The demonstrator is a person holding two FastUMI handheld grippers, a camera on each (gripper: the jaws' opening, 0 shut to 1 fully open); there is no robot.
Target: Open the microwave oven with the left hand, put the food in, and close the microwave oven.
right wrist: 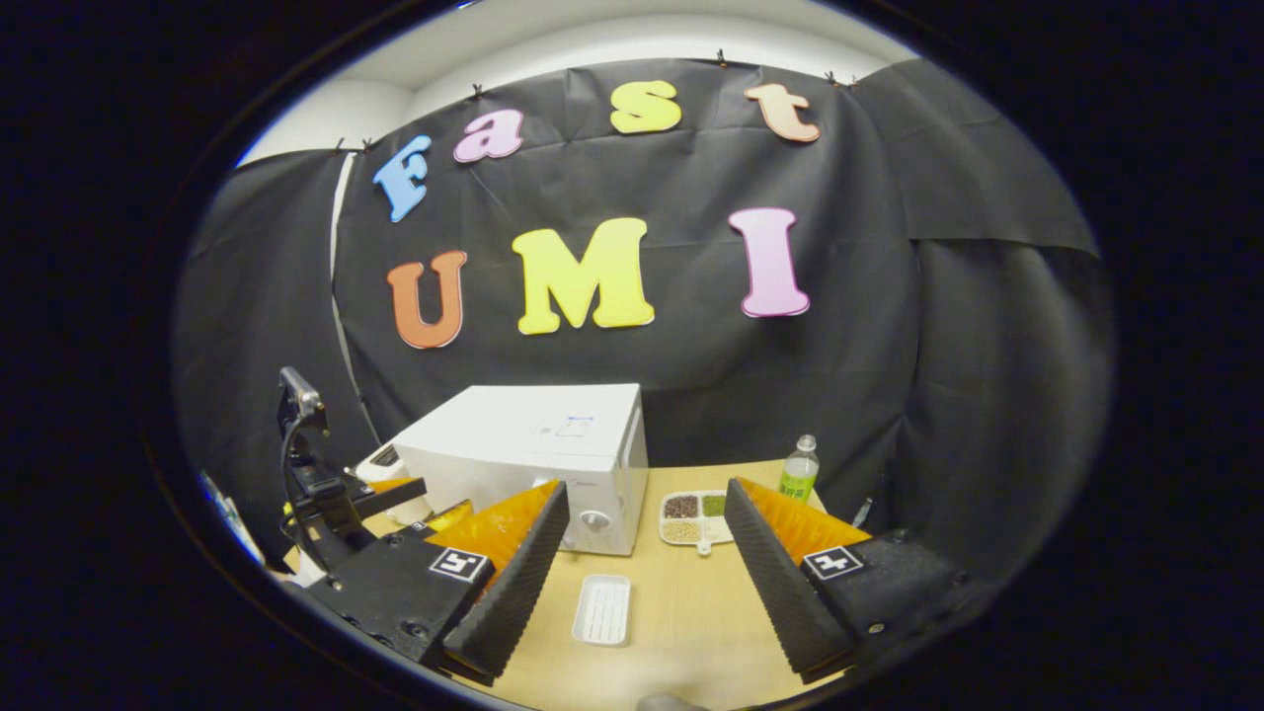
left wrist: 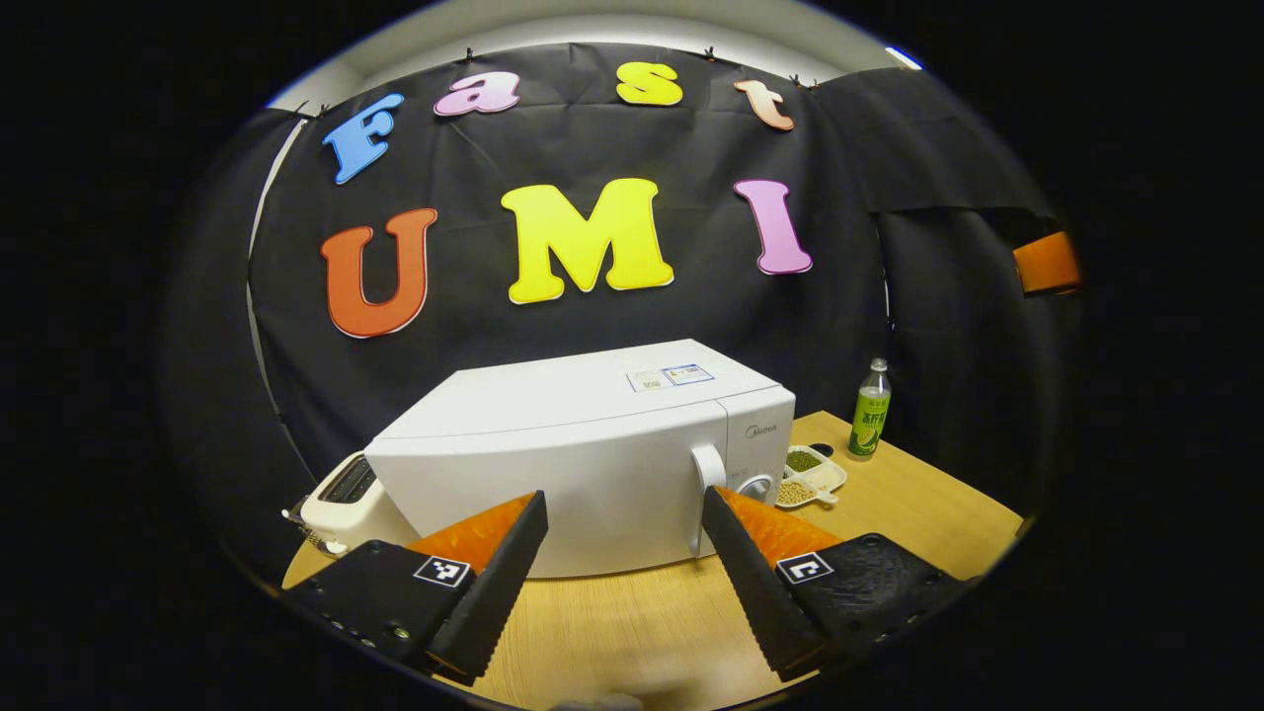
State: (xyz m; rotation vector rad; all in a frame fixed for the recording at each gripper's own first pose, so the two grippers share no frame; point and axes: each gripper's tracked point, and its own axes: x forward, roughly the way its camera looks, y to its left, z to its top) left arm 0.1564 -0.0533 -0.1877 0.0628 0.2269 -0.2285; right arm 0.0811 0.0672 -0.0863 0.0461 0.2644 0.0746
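The white microwave [left wrist: 592, 464] stands on the wooden table [left wrist: 642, 622] with its door closed and a white handle [left wrist: 708, 476] near the door's right edge. My left gripper [left wrist: 624, 504] hovers open just in front of the door, nothing between its fingers. In the right gripper view the microwave [right wrist: 538, 449] sits farther off, and a small white rectangular tray [right wrist: 603, 609] lies on the table in front of it; I cannot make out its contents. My right gripper [right wrist: 647, 494] is open above that tray, holding nothing. The left gripper [right wrist: 425, 499] shows at the left beside the microwave.
A white toaster [left wrist: 341, 494] stands left of the microwave. Right of it sit a divided dish of beans [left wrist: 810, 476] [right wrist: 696, 515] and a green-labelled bottle [left wrist: 871, 420] [right wrist: 798, 469]. The black cloth wall closes in the back and the sides.
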